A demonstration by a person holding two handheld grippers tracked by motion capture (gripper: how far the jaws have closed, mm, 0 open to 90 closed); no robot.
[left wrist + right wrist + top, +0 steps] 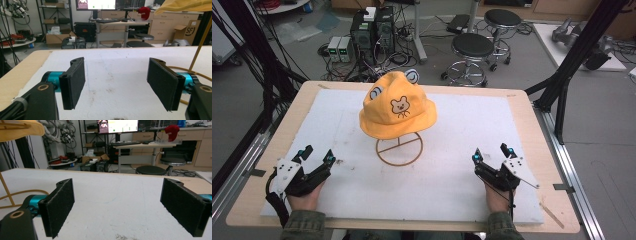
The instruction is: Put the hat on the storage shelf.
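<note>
The jaws of both grippers are seen spread wide apart, with nothing held between them. In the high view, the left gripper [317,154] is rested near the left front corner of the white mat [452,190], and the right gripper [492,152] near the right front corner; each is gripped from behind by a hand [304,197] entering from the bottom edge. The mat is laid on a light wooden table [277,150].

A yellow bucket hat [398,107], marked with a small bear face and fitted with two rounded ears, is perched on a thin wire stand [400,148] whose ring base is set on the mat, about midway between the two grippers and farther back. The hat is well apart from both.

In the left gripper view, the hat's brim [185,5] is glimpsed at the upper right, with a slanted rod of the stand [200,47] below it. In the right gripper view, the brim [21,128] is seen at the upper left. Two black stools [472,47] are placed on the floor beyond the table.
</note>
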